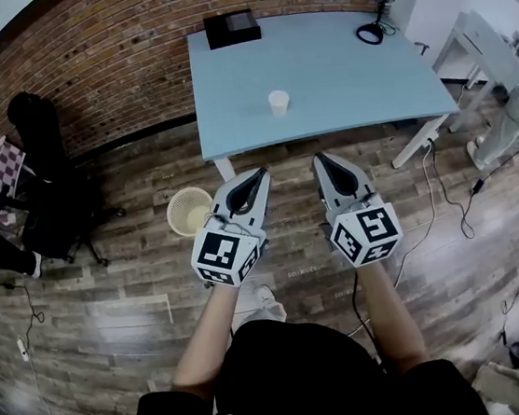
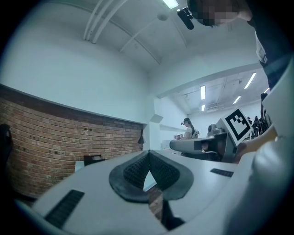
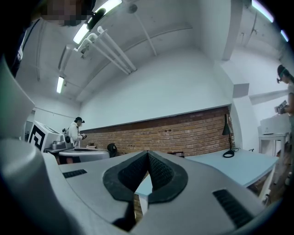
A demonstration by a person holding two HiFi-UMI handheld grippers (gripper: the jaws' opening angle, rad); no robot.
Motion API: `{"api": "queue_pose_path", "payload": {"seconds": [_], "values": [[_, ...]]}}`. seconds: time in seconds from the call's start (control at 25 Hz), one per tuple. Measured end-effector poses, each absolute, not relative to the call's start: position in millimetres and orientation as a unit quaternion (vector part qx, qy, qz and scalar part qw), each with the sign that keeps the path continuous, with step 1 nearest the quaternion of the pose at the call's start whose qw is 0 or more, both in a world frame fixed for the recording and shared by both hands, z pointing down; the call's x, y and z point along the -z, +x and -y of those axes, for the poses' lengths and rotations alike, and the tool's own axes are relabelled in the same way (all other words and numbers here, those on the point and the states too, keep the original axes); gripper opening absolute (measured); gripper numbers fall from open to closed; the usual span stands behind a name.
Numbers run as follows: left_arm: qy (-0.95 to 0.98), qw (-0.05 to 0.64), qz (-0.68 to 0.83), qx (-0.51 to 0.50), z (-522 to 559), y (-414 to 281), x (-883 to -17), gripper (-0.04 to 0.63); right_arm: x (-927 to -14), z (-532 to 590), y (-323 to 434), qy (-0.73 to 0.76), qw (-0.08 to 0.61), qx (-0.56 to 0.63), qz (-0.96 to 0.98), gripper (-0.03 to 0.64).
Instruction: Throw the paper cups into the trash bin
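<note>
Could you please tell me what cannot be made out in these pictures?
Paper cup: head view, too small to tell if anything is inside.
Trash bin: head view, contents too small to make out.
Black box: head view, too small to identify.
Person at the right: head view, cut off by the edge.

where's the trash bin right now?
Head view, left of centre: the trash bin stands on the floor, left of the left gripper, just off the blue table's near-left corner.

L claw [image 2: 149, 153] tips together, nothing btwn; brick wall [image 2: 69, 137] at left bkgd.
</note>
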State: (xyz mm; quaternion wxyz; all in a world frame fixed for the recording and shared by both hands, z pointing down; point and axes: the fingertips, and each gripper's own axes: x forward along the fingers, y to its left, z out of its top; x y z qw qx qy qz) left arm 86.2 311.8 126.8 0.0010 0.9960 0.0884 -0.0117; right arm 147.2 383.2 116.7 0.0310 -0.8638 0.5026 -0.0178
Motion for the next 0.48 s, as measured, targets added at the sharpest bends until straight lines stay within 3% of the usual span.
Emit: {"api": "queue_pose_path", "payload": {"seconds": [0.48], "values": [[0.994,0.014,-0.111,0.006,-247,111,-139,0.009,-126,-323,171,-0.877,0.021,0.027,-0.479,0.003]]}}
